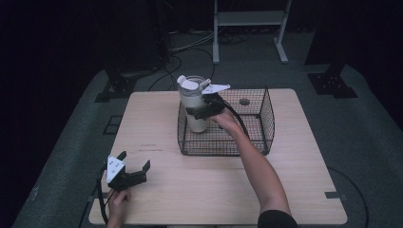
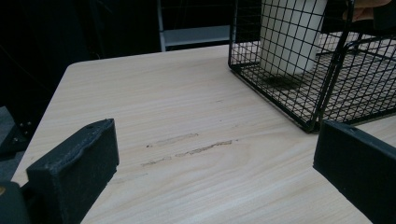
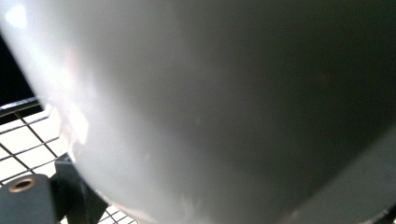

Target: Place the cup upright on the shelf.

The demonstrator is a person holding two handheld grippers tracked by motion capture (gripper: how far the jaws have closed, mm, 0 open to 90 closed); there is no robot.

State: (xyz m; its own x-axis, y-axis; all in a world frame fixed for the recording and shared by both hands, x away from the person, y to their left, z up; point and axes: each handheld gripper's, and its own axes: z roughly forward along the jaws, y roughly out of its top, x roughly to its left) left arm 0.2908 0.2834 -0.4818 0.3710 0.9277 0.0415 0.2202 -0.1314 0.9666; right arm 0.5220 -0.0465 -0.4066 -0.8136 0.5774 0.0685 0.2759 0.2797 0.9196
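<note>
a: resting low at the near left corner of the tabletop (image 1: pixel 204 190), the left tool (image 1: pixel 134 172) sits in the person's left hand (image 1: pixel 118 198) with its jaws spread wide apart and nothing between them.

b: agreed — the left gripper view has the two black jaws far apart at the bottom corners, bare pale wood between them, with a few faint scuff marks (image 2: pixel 189 148) on the grain just ahead.

a: moving further out, where's the tumbler?

b: the white tumbler (image 1: pixel 195 105) stands upright inside the black wire basket (image 1: pixel 266 124), in its left part, close to the left wall. its base is on the basket floor, as far as the left gripper view shows through the mesh (image 2: pixel 299 42).

a: and the right tool?

b: the right tool (image 1: pixel 202 112) reaches over the basket's near rim, the person's forearm (image 1: pixel 259 171) stretched across the tabletop behind it. its jaws are clamped on the tumbler's body, about mid height — the right gripper view is pressed against the white wall of the tumbler (image 3: pixel 224 102), with basket mesh showing at the lower left.

a: anything at the top of the tumbler?

b: a white lid flap (image 1: pixel 187 83) stands open at the rim.

a: and beyond the tabletop?

b: grey floor, loose cables (image 1: pixel 190 47), and the legs of a pale metal stand (image 1: pixel 249 28) at the back.
</note>
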